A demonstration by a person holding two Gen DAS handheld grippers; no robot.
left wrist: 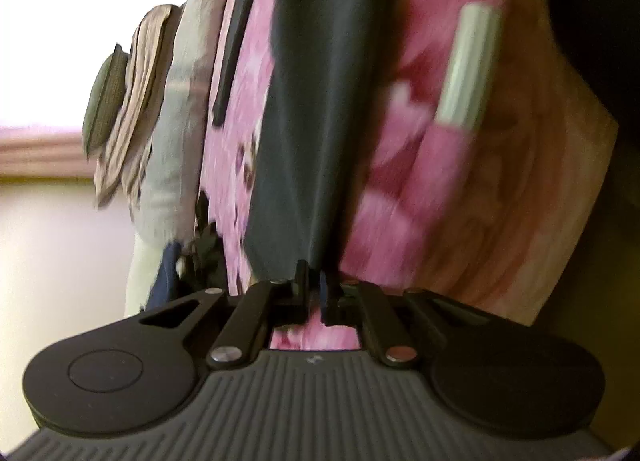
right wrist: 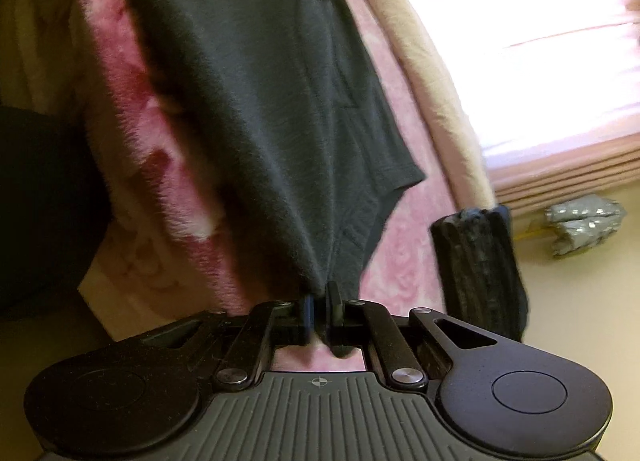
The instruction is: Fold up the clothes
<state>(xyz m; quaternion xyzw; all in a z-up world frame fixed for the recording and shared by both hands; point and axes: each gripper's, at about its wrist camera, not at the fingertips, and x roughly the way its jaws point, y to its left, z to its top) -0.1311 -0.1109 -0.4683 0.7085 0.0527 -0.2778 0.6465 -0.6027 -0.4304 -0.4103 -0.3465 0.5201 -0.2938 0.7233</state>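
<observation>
A dark grey garment (left wrist: 320, 101) stretches away from my left gripper (left wrist: 314, 285) over a pink flowered blanket (left wrist: 404, 149). The left fingers are shut on its near edge, and the cloth narrows to a point between the pads. In the right wrist view the same dark garment (right wrist: 260, 101) hangs taut from my right gripper (right wrist: 320, 301), which is shut on a bunched corner. A hemmed flap (right wrist: 384, 197) of it droops to the right. The pink blanket (right wrist: 152, 165) lies underneath.
Left of the blanket lies a pile of clothes: a light grey piece (left wrist: 176, 133), a beige striped one (left wrist: 136, 109), an olive pad (left wrist: 106, 101). A black strap (left wrist: 236, 41) and a pale tube (left wrist: 466, 65) rest on the blanket. Right view: black ribbed object (right wrist: 480, 265), silver crumpled object (right wrist: 584, 229) on the floor.
</observation>
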